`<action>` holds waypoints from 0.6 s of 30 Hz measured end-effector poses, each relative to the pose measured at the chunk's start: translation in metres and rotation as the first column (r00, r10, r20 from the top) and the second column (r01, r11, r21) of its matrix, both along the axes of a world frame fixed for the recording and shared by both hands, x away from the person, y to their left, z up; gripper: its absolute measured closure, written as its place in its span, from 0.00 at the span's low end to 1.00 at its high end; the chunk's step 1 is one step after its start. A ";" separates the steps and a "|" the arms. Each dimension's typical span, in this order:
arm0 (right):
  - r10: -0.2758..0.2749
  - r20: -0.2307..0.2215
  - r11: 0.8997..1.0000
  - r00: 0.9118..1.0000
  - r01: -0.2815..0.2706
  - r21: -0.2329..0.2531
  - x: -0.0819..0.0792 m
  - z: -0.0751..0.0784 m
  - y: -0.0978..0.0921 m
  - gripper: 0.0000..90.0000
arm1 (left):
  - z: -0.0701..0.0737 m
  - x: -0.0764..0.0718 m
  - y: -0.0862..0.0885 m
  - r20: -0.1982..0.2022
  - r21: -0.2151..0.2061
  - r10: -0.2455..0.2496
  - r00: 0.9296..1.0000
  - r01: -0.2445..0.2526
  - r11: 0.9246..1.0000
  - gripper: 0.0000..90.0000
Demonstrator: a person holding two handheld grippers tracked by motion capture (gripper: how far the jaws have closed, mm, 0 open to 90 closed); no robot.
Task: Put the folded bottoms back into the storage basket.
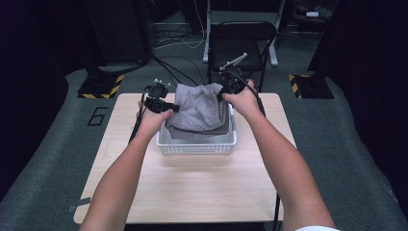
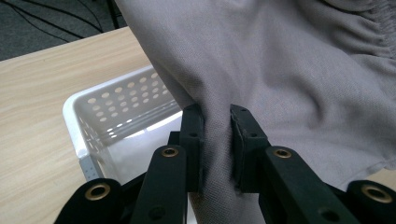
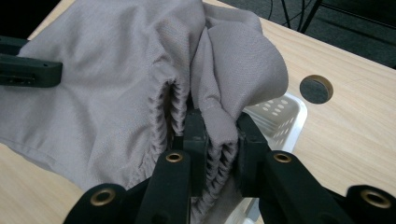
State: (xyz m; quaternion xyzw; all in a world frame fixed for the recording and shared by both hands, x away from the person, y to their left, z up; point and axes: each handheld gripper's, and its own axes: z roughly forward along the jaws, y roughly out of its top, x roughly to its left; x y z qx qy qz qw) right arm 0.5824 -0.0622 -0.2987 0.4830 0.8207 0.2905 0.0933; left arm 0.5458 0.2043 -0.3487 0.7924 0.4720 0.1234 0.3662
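Presently, on the left, the left gripper (image 1: 169,107) has its jaws nearly closed on a fold of the soft grey fabric garment with a gathered elastic waistband (image 1: 199,108), pinching plain cloth. The garment hangs bunched over the white perforated plastic basket (image 1: 197,146) on the light wooden table (image 1: 202,187), partly inside it. On the right, the right gripper (image 1: 223,94) clamps the waistband equally tightly. Judged step: lifting the garment clear; next, raise both evenly.

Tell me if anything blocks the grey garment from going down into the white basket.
Nothing visible does. The grey cloth garment, held by the left claw and right claw, hangs directly over the white perforated plastic basket.
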 end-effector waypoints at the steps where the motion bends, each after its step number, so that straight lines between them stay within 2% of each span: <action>1: 0.000 0.004 1.000 1.000 0.000 -0.004 0.000 -0.002 0.001 0.86 | -0.001 0.001 0.000 0.001 0.001 0.002 1.000 -0.002 1.000 0.85; 3: 0.002 0.009 1.000 1.000 -0.002 -0.015 0.002 -0.005 0.002 0.86 | -0.002 0.001 -0.001 0.002 0.004 0.005 1.000 -0.005 1.000 0.85; 10: -0.019 0.002 1.000 1.000 0.019 0.007 0.007 -0.014 0.000 0.86 | -0.007 0.003 -0.002 0.008 0.013 0.005 1.000 -0.005 1.000 0.85; 18: -0.024 -0.010 1.000 1.000 0.024 0.019 0.011 -0.026 0.000 0.86 | -0.016 0.005 -0.001 -0.004 0.011 0.005 1.000 -0.005 1.000 0.85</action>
